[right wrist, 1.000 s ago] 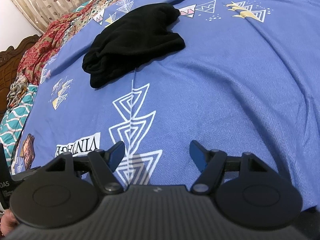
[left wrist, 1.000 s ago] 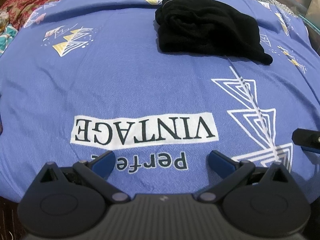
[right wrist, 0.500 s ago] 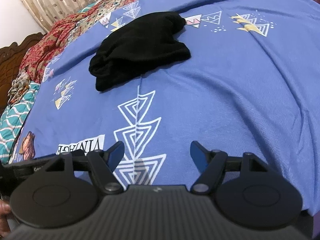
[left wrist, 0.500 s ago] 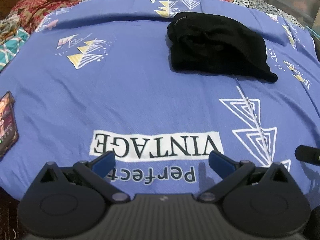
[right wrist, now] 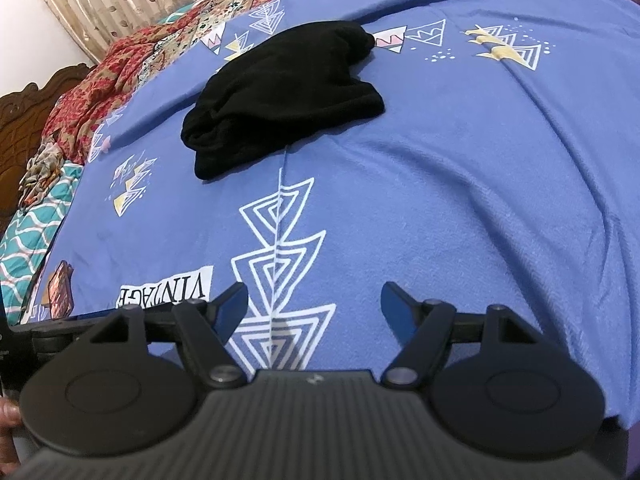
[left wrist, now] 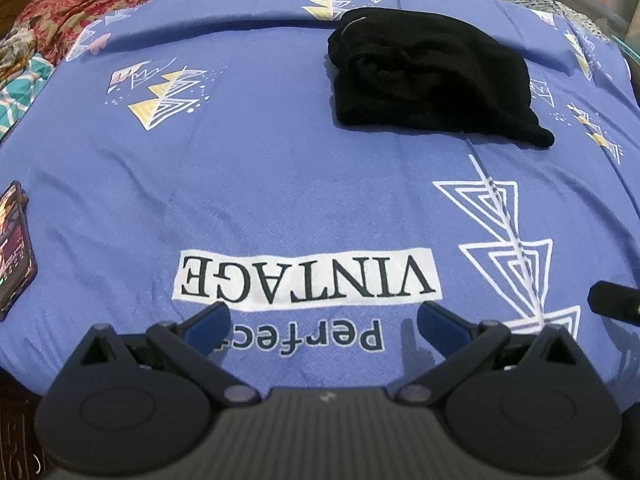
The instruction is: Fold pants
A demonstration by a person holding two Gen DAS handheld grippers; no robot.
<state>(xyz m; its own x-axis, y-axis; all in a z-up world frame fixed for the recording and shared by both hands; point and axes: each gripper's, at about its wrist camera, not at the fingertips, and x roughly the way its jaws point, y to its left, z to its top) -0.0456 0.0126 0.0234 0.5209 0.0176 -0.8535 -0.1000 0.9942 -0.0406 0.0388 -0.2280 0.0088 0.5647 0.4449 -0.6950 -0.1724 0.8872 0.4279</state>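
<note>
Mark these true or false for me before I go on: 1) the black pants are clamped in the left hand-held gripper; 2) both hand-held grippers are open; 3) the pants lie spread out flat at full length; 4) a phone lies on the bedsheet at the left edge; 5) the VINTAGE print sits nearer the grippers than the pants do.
1) False. The left hand-held gripper holds nothing; the black pants lie well beyond it on the bedsheet.
2) True. The right hand-held gripper is also spread wide and empty.
3) False. They are gathered into a compact bundle.
4) True. The phone is at the left edge.
5) True. The VINTAGE print lies just beyond the left fingertips.
</note>
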